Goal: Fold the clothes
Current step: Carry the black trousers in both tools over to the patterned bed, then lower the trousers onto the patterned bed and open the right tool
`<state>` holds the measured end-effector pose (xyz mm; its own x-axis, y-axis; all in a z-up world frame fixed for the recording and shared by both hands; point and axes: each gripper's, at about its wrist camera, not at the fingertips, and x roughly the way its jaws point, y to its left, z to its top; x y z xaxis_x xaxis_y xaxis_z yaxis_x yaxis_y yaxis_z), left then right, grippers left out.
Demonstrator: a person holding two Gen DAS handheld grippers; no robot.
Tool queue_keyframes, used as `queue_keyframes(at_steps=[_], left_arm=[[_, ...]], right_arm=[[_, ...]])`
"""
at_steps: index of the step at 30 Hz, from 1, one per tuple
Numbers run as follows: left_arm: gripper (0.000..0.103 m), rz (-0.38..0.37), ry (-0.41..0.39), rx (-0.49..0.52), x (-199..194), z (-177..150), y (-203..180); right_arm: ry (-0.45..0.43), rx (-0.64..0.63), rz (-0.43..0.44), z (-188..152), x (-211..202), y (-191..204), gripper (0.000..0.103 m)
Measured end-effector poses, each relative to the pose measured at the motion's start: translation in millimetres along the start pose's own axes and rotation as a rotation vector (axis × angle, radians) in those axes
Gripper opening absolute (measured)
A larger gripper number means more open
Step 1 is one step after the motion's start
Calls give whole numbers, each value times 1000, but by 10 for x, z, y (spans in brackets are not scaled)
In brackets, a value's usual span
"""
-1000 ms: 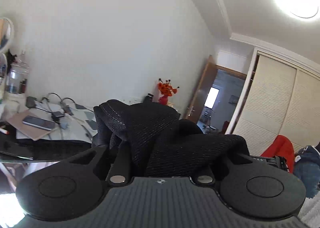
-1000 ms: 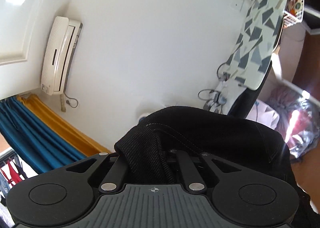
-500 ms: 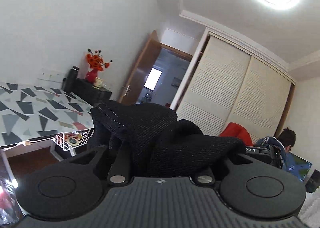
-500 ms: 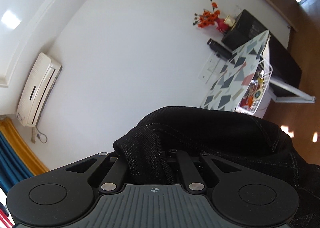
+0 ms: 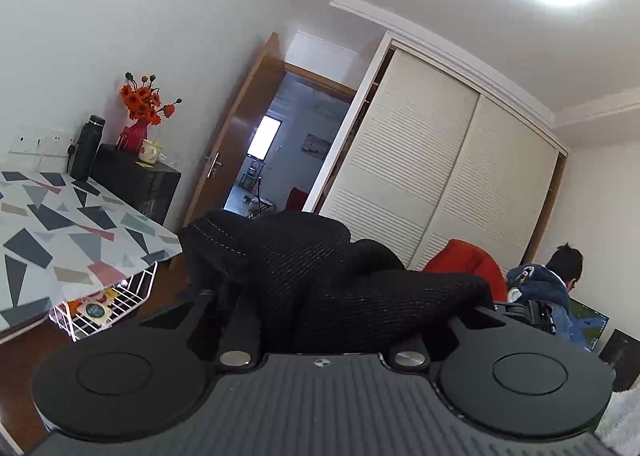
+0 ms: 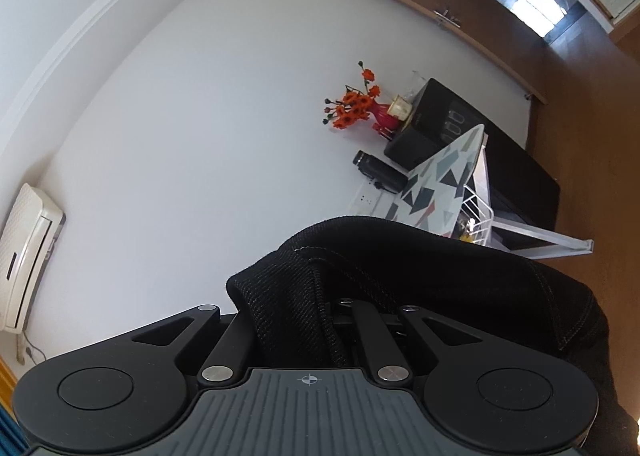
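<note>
A black denim garment is bunched over my left gripper, which is shut on a thick fold of it; the cloth hides the fingertips. My right gripper is shut on another edge of the same black garment, whose stitched seam runs off to the right. Both grippers are held level in the air, well above any surface. The right wrist view is rolled onto its side.
A table with a triangle-patterned cloth and a white wire basket under it stands to the left. Behind it stand a black cabinet, red flowers and a dark bottle. A person sits at the right by the wardrobe.
Both views have swung fast across the room: the cluttered desk and the air conditioner slid away, the patterned table, door and wardrobe came in. Both grips on the garment stayed the same.
</note>
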<state>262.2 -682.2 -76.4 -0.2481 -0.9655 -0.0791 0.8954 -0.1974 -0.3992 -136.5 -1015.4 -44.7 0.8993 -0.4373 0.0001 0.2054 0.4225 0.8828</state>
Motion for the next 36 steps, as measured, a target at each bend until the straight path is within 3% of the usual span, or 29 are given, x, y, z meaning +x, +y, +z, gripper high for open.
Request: queue_keyframes(at_steps=[5,8,13,17,20,22,26,30,33,35,36], left_arm=[[17,51,-58,27,378,684,802],[17,119,-111,89,556,1166,1239],[17,232,-277,147,561,1872,1812],[17,336,-360,97,370,2049,2275],[17,489,-333,33,223,1857,2626],[17,615,-275,-20,169,1629,2879],[17,870,-104,-180,102,933,3346],[17,1067,25,-389,40,268,3597],[17,1164,-6,-513,123,28,3604],[18,1223,-58,-572,222,3,3576],[18,1259,-73,-592,284,16,3604]], right_arm=[[10,-37,73,384,1371,58,6],[17,-87,127,707,2327,199,6],[-17,-162,233,1214,3769,576,6],[-19,-242,322,1356,4764,710,6],[49,-212,296,1240,5496,494,6],[142,-178,247,1045,5965,209,6],[439,-144,70,299,6916,-574,7],[739,-126,40,-515,7512,-1140,7],[937,-130,52,-900,7755,-1327,12],[1051,-148,53,-950,7937,-1396,35],[1100,-154,73,-894,8024,-1408,37]])
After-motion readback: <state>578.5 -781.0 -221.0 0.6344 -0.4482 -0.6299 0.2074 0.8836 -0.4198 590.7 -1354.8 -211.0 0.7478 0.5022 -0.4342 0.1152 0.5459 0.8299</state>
